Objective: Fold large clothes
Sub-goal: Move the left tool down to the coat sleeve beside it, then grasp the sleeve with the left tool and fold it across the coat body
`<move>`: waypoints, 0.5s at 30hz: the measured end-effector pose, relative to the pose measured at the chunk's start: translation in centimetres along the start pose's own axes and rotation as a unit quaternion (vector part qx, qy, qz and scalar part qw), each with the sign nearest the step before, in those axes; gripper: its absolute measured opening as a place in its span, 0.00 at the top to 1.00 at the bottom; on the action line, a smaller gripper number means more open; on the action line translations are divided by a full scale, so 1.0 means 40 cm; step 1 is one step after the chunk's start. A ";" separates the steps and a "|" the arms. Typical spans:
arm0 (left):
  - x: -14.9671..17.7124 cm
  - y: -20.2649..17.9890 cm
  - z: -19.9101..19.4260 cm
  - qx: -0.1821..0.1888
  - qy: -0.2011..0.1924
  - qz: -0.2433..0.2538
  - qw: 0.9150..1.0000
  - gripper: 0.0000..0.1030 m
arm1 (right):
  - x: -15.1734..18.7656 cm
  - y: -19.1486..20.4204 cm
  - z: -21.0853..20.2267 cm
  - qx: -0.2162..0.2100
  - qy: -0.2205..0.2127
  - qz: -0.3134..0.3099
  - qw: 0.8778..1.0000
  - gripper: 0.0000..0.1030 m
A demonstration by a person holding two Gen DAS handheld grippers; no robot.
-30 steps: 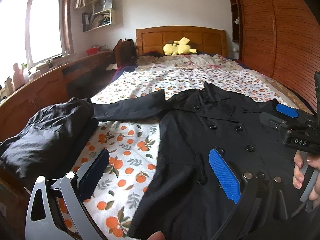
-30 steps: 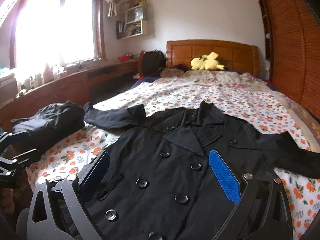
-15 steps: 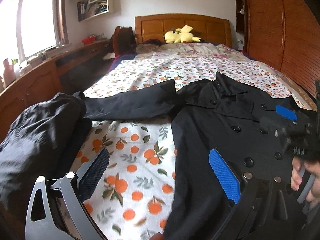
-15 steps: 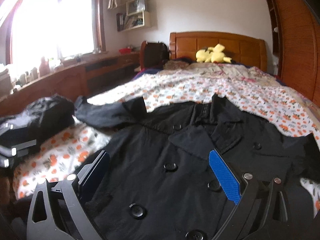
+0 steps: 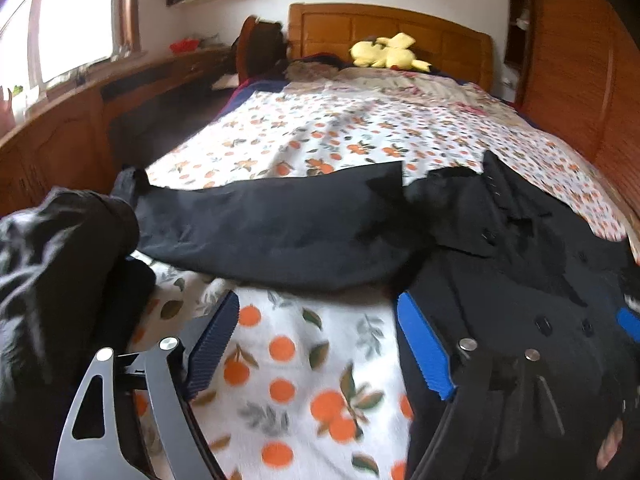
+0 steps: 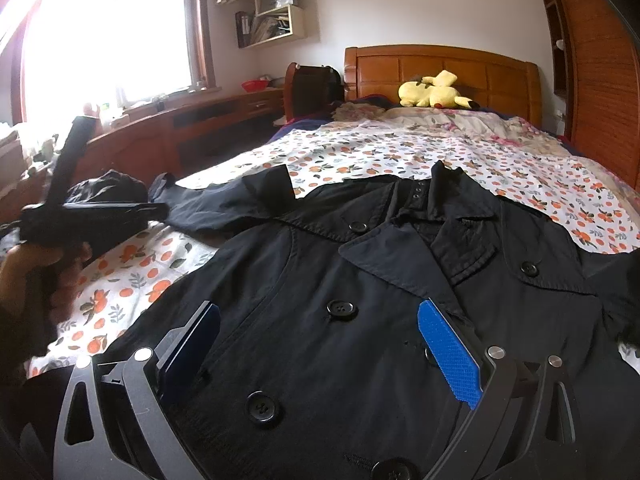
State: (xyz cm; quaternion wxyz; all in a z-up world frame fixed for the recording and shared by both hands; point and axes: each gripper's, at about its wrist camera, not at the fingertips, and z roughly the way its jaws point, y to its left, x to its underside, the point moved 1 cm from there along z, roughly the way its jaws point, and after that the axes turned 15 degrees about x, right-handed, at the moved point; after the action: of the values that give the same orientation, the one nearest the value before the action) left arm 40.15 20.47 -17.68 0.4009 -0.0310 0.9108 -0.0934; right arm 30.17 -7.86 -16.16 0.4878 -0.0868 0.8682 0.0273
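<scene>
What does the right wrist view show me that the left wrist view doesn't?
Only the right wrist view: the coat's buttoned front and lapels, the hand carrying the left gripper, and the open right gripper low over the coat.

Only the left wrist view: the left gripper, jaws closing with only bedsheet between them, short of the sleeve.

Both: the black coat, the dark bundle beside it, the yellow plush.

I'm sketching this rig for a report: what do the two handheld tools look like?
Both look alike. The right tool has black, angular finger frames with triangular cut-outs and silver round pins, and ribbed blue pads on the fingers' inner faces. The left tool shows the same black frames, silver pins and blue pads. Seen from the right wrist, its body is black with an upright black bar. No cables or sleeves are visible.
</scene>
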 end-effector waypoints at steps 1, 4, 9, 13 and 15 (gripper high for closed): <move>-0.008 0.016 0.016 -0.003 0.003 -0.010 1.000 0.23 | 0.001 -0.001 0.000 -0.001 0.000 0.001 1.000 0.07; -0.026 0.070 0.067 -0.013 0.014 -0.037 0.999 0.26 | 0.002 -0.002 -0.001 -0.003 0.002 0.002 1.000 0.07; -0.034 0.152 0.138 -0.027 0.037 -0.078 0.996 0.28 | 0.001 -0.003 -0.001 -0.006 0.003 0.005 1.000 0.07; -0.032 0.201 0.184 -0.021 0.052 -0.120 0.991 0.30 | 0.000 -0.005 -0.002 -0.007 0.003 0.006 1.000 0.07; -0.034 0.205 0.197 -0.020 0.055 -0.127 0.990 0.39 | 0.000 -0.004 -0.005 -0.007 0.001 0.006 1.000 0.07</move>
State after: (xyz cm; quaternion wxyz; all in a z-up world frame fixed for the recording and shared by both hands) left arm 47.03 27.55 -23.50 0.3341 -0.1491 0.9220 -0.1268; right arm 30.03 -8.03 -16.07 0.4858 -0.0854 0.8691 0.0363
